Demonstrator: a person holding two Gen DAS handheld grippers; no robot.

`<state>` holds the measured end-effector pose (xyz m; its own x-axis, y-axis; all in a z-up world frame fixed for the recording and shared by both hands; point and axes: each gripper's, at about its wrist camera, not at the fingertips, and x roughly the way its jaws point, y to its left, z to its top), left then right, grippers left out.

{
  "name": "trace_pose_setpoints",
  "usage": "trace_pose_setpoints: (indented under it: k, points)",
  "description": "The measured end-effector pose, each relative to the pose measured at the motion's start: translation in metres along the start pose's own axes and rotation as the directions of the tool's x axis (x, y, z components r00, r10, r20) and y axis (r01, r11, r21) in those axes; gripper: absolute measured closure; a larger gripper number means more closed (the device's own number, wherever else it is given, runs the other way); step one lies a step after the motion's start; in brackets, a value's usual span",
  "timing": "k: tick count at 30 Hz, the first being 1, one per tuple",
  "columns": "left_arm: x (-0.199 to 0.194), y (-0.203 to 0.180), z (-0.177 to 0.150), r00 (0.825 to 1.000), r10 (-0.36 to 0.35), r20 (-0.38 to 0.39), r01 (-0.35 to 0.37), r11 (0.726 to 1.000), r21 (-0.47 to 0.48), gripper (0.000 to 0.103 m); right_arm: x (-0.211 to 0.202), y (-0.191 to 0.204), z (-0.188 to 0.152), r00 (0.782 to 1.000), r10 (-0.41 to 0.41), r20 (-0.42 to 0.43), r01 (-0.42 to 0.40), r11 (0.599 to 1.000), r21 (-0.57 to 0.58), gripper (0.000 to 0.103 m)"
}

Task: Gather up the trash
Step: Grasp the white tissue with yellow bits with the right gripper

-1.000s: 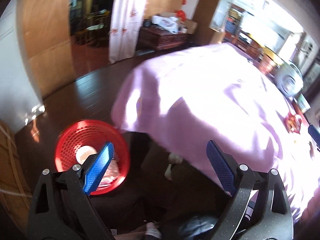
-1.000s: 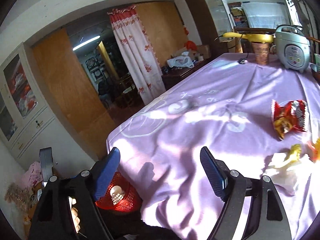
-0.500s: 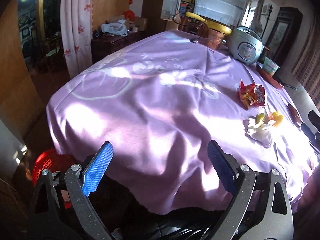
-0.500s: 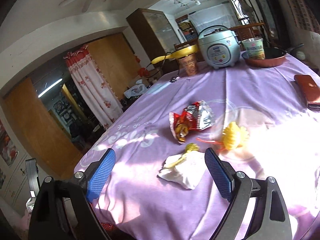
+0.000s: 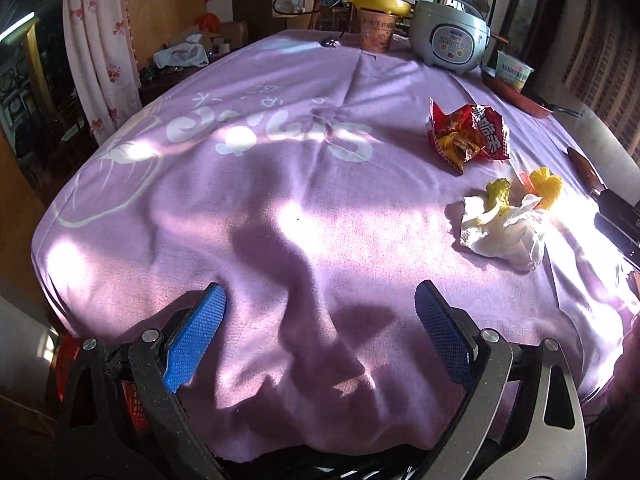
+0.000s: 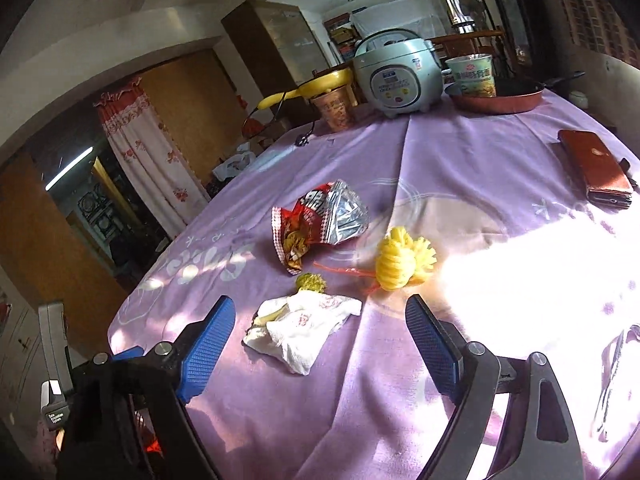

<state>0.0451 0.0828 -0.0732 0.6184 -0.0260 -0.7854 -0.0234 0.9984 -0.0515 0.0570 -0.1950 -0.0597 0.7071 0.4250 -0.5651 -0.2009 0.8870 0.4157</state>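
On the purple tablecloth (image 5: pixel 280 208) lie a crumpled white tissue (image 5: pixel 500 232) (image 6: pixel 300 328), a red snack wrapper (image 5: pixel 468 136) (image 6: pixel 320 220) and a yellow mesh bundle (image 5: pixel 544 188) (image 6: pixel 400 264). My right gripper (image 6: pixel 320 304) hovers just short of the tissue. Its jaws are closing, still wide, and the pads touch nothing. My left gripper (image 5: pixel 320 292) stands open over bare cloth at the table's near edge, well left of the trash. A red basket (image 5: pixel 64 360) shows low on the left, mostly hidden by the cloth and the gripper.
At the far end stand a rice cooker (image 6: pixel 396 76), a noodle cup (image 6: pixel 472 76) in a red pan (image 6: pixel 500 98) and a brown cup (image 6: pixel 334 108). A brown wallet (image 6: pixel 596 168) lies on the right. A curtain (image 5: pixel 100 48) and cabinets stand left of the table.
Both grippers have swung from the floor and red basket up over the table. The right one has come close to the tissue; the basket has slid to the left view's lower corner.
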Motion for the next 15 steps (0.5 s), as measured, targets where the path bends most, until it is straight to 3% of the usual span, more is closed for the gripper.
trace_pose_setpoints:
  k: [5, 10, 12, 13, 14, 15]
  points:
    - [0.001, 0.006, -0.003, 1.0, 0.012, 0.002, -0.012, 1.0, -0.013, 0.01, 0.036, 0.01, -0.006, 0.987, 0.064, -0.145, -0.057, 0.997, 0.049, 0.022]
    - [-0.001, 0.013, -0.005, 1.0, 0.007, 0.012, -0.006, 1.0, -0.023, 0.009, 0.057, 0.012, -0.01, 0.976, 0.049, -0.21, -0.032, 0.996, 0.082, 0.026]
    - [-0.001, 0.015, -0.005, 1.0, 0.004, 0.016, -0.004, 1.0, -0.027, 0.009, 0.063, 0.015, -0.009, 0.973, 0.039, -0.226, -0.022, 0.997, 0.078, 0.036]
    - [-0.002, 0.016, -0.006, 1.0, 0.003, 0.018, -0.003, 1.0, -0.028, 0.009, 0.066, 0.015, -0.009, 0.972, 0.036, -0.231, -0.018, 0.997, 0.08, 0.053]
    - [-0.002, 0.017, -0.006, 1.0, 0.003, 0.018, -0.003, 1.0, -0.029, 0.009, 0.067, 0.016, -0.008, 0.972, 0.041, -0.23, -0.022, 0.996, 0.083, 0.082]
    - [-0.002, 0.018, -0.006, 1.0, 0.004, 0.018, -0.003, 1.0, -0.03, 0.009, 0.067, 0.016, -0.008, 0.973, 0.059, -0.223, -0.041, 0.995, 0.087, 0.093]
